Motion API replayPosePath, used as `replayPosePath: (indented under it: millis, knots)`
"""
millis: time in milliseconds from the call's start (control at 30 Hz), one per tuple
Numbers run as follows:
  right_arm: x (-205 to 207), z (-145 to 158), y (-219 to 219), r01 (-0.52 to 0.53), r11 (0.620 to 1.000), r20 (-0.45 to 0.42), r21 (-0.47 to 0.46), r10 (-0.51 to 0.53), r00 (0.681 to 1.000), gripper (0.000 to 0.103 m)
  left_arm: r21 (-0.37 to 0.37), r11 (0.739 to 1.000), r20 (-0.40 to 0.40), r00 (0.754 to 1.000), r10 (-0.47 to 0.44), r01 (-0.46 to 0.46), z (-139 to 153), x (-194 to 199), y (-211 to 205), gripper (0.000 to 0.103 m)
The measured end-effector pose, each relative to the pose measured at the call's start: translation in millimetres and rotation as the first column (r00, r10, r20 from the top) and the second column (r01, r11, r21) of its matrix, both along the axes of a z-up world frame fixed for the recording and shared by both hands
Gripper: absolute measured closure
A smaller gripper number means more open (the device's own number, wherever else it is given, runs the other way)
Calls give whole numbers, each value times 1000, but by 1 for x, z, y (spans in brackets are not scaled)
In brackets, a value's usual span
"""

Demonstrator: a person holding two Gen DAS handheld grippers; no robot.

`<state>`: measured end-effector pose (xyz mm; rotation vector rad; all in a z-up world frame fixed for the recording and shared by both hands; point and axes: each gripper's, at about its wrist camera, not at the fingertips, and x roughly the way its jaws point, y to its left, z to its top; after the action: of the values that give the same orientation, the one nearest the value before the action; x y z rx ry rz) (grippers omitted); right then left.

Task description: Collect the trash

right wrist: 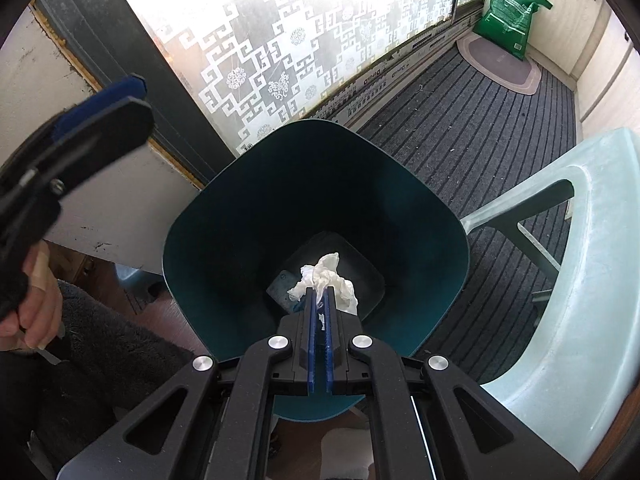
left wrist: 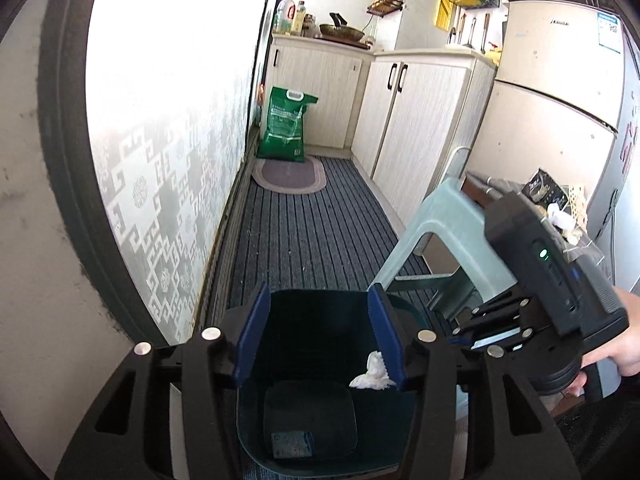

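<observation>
A dark teal trash bin point(right wrist: 224, 208) stands on the floor below both grippers; it also shows in the left wrist view point(left wrist: 248, 436). My right gripper point(right wrist: 319, 294) is shut on a crumpled white tissue point(right wrist: 326, 274) and holds it over the bin's mouth. The tissue point(left wrist: 372, 374) shows in the left wrist view too, hanging beside my left gripper's right finger. My left gripper point(left wrist: 320, 312) is open and empty above the bin. The right gripper's body point(left wrist: 520, 280) is at the right of that view.
A pale green plastic stool point(right wrist: 580, 280) stands right of the bin. A patterned glass door point(right wrist: 280, 60) runs along the left. A green sack point(left wrist: 286, 124) and an oval mat point(left wrist: 290, 174) lie at the far end, by cabinets point(left wrist: 408, 120) and a fridge point(left wrist: 560, 92).
</observation>
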<state>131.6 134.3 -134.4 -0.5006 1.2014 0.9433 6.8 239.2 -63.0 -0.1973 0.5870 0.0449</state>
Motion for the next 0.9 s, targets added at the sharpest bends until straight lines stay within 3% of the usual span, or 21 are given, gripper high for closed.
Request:
replayPosePath:
  millis: [233,433,500,567,600,733,900]
  knots:
    - [-2,-17,9,-23,999,-3,-44,23,1000,100,-12,1000,125,992,-8,10,39,-15,-8,62]
    - [-10,-31,15,-51,996,-3,-75,51,999,99,-31,1000,248,969,6,2,74,-37,-11,66]
    - [-12,-34,14,-61,994,4,-90,62,998,92,-25,1000,285,959,1,6,85,-43,-14,66]
    - [-14,-37,15,-68,993,5,-92,69,998,73,-37,999,305,952,-7,19,92,-44,-17,66]
    - [-14,-37,14,-70,994,3,-89,71,997,73,-43,999,310,951,-11,26,94,-44,-19,66]
    - [-16,-31,9,-82,994,23,-78,84,996,73,-27,999,317,948,-23,33,99,-38,-29,64]
    - [-12,3,0,-88,996,70,14,86,994,73,-34,999,330,943,-28,42,105,-33,-36,59]
